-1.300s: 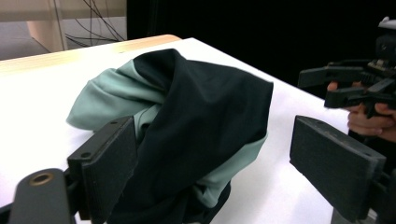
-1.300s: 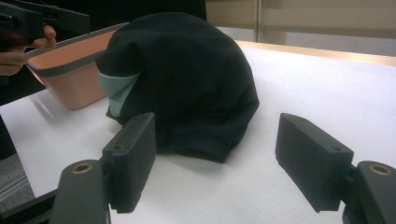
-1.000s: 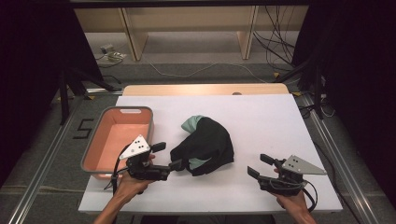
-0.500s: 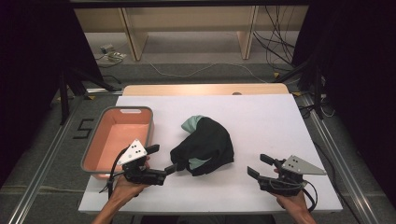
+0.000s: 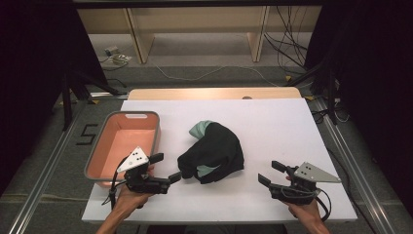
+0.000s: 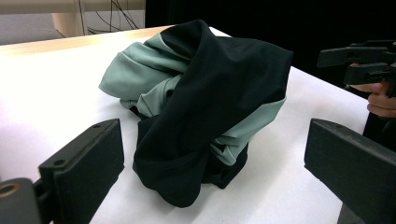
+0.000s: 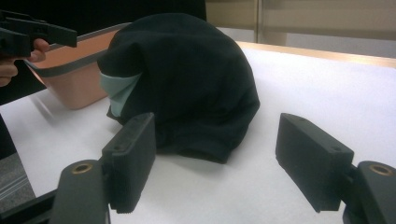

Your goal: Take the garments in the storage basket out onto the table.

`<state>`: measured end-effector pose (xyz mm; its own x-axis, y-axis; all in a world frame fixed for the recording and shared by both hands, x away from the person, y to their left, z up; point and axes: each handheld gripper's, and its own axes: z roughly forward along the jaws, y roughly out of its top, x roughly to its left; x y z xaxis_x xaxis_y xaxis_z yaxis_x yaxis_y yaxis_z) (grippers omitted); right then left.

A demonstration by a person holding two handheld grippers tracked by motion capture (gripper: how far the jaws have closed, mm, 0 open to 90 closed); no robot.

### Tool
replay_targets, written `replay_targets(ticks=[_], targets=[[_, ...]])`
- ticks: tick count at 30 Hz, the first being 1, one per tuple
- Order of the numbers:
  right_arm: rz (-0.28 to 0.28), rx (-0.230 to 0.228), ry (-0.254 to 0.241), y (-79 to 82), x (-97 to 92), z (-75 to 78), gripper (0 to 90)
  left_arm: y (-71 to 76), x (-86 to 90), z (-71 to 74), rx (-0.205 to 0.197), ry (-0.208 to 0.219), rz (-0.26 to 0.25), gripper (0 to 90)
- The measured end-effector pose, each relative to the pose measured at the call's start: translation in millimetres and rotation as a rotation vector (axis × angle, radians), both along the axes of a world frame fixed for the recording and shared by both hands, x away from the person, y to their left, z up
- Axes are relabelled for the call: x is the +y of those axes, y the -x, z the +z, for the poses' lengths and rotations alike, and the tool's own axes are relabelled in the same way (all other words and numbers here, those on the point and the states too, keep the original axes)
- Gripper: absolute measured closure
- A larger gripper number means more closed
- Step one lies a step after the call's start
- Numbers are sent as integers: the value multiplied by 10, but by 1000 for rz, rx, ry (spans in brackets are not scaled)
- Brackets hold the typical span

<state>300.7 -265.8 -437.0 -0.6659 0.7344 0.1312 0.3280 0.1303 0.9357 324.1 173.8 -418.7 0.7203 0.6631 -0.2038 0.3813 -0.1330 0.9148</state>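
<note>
A crumpled black and pale green cloth (image 5: 216,148) lies in a heap in the middle of the white table (image 5: 292,126). My left gripper (image 5: 165,167) rests low at the cloth's left edge, pointing right at it. Its jaws have just been opening and now stand wide, with nothing gripped. In the left gripper view the cloth (image 6: 210,102) sits just ahead of the two spread jaws of the left gripper (image 6: 212,140). My right gripper (image 5: 269,171) is open too, a short way right of the heap. In the right gripper view the cloth (image 7: 187,74) lies beyond that gripper (image 7: 217,140).
A salmon-coloured bin with a grey rim (image 5: 122,116) stands at the table's left side, just behind my left hand. It also appears behind the cloth as the bin (image 7: 70,79). Shelving legs and cables lie on the floor beyond the table.
The left gripper has drawn back slightly to the left from the cloth's edge and its jaws have spread wider. The cloth and the right gripper have stayed put.
</note>
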Motion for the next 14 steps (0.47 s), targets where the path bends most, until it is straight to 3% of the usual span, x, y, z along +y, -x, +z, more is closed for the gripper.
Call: replay_targets(ticks=[14], targets=[[-1, -4, 3, -6, 2, -3, 294, -6, 7, 7, -6, 5, 8, 44]])
